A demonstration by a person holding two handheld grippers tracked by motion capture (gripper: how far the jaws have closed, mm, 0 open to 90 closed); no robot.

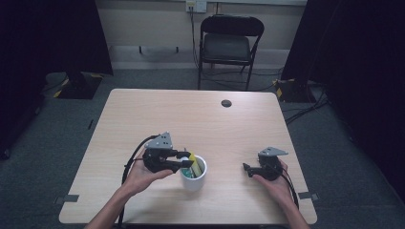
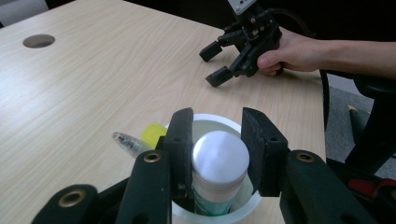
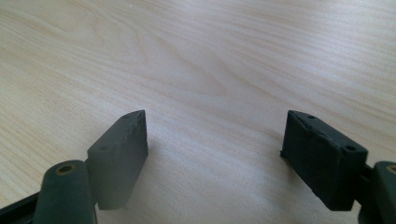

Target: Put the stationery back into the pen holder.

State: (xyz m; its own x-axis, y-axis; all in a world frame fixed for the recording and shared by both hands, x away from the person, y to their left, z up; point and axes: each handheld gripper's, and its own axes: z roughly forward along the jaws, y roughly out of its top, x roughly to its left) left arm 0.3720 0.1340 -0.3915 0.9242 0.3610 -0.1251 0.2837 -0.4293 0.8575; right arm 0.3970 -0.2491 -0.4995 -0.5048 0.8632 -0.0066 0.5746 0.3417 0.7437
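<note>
Pale wood table (image 1: 143, 119) carries a white cup (image 2: 219, 122) near its front edge. Inside stands a smooth, rigid tube (image 2: 219, 161), likely light and slippery; the left gripper (image 2: 217, 144) pinches its cap. Beside it lean markers (image 2: 140, 140). Right gripper (image 3: 215, 158) rests spread, empty.

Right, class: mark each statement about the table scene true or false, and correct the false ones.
1. The left tongs clasp a white-capped tube standing in the white cup. True.
2. The right tongs hold a pen. False: they are open over bare table.
3. The cup lies on its side. False: it stands upright.
4. A yellow-capped item is also in the cup. True.
5. A folding chair stands beyond the table. True.
</note>
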